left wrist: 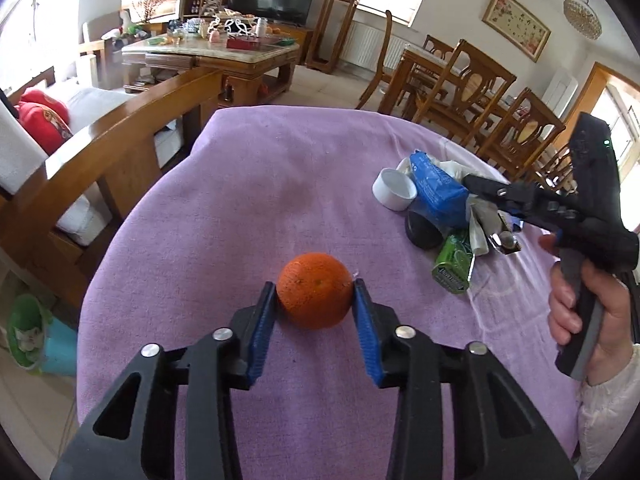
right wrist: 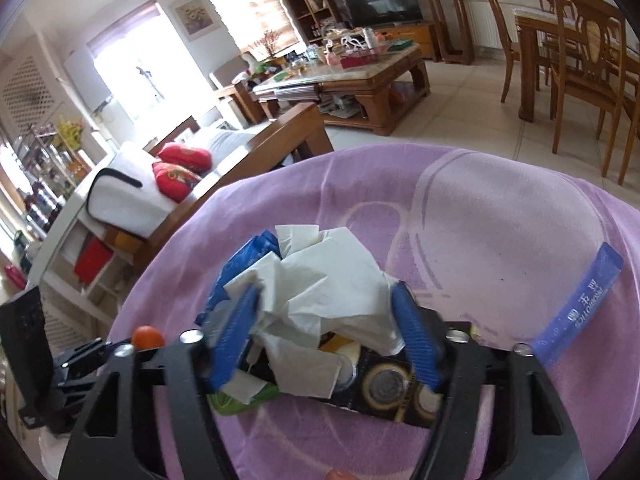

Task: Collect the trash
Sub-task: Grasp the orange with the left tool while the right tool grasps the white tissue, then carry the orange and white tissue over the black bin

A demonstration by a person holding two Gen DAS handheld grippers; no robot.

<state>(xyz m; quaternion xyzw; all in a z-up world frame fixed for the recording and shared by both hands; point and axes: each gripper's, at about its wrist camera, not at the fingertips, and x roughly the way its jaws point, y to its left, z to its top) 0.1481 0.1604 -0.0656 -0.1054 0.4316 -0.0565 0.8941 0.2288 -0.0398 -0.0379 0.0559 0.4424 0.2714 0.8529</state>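
- Blue pads of my left gripper pinch the orange on the purple worktop; I'd lift straight up.
- My right gripper clamps the crumpled tissue atop the trash pile; I'd raise slowly so nothing else drags along.

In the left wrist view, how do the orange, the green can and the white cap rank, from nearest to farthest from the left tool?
1. The orange: between the left tool's blue pads, which touch both its sides.
2. The green can: to the right, at the near edge of the trash pile.
3. The white cap: farther back on the purple cloth, at the pile's left.
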